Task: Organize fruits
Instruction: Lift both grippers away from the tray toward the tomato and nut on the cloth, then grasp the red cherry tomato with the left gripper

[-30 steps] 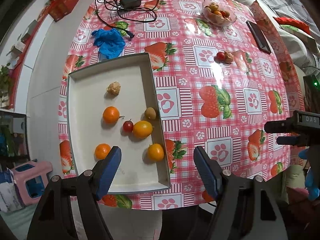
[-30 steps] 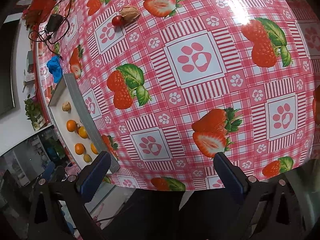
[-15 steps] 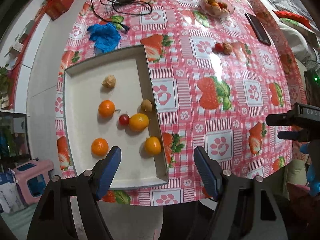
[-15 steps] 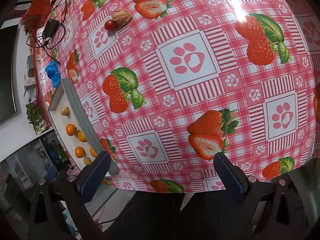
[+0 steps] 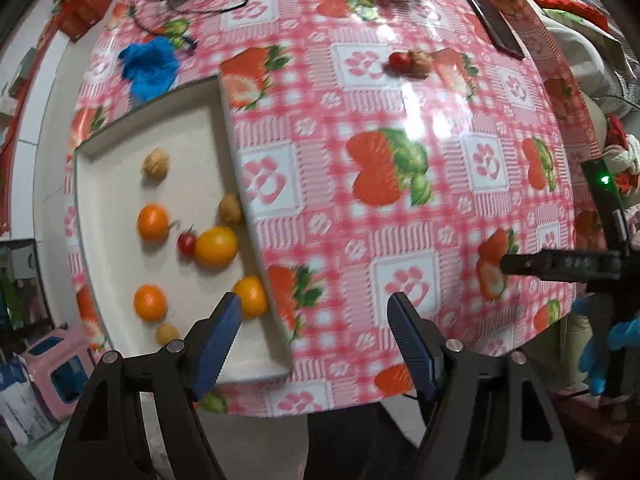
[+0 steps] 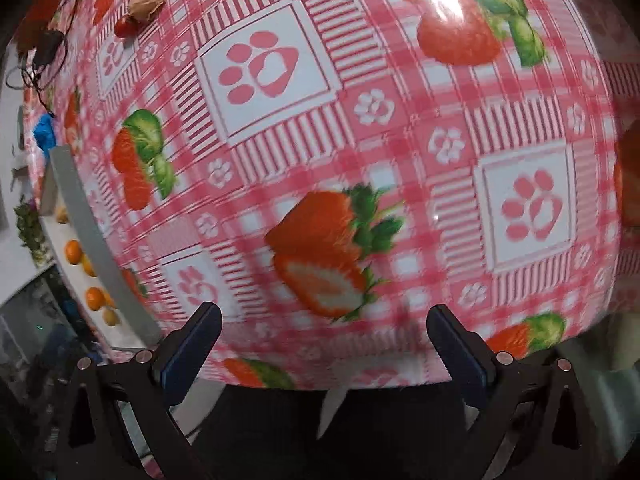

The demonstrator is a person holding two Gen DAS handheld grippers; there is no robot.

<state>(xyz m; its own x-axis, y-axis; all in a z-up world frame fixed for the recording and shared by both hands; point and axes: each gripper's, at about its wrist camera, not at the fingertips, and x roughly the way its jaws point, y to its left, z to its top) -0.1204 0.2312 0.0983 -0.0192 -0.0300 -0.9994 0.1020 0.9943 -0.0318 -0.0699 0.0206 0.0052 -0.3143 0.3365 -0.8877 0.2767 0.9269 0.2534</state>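
Fruits (image 5: 216, 246) in white tray (image 5: 120, 184), beyond left tool (image 5: 312, 320); both tools agape, empty.

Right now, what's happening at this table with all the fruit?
A person holds a two-finger tool in each hand, sorting fruit. The left gripper hangs open and empty over the near end of the white tray, which holds oranges, a cherry tomato and walnuts. The right gripper, also open and empty, is over the strawberry-print tablecloth.
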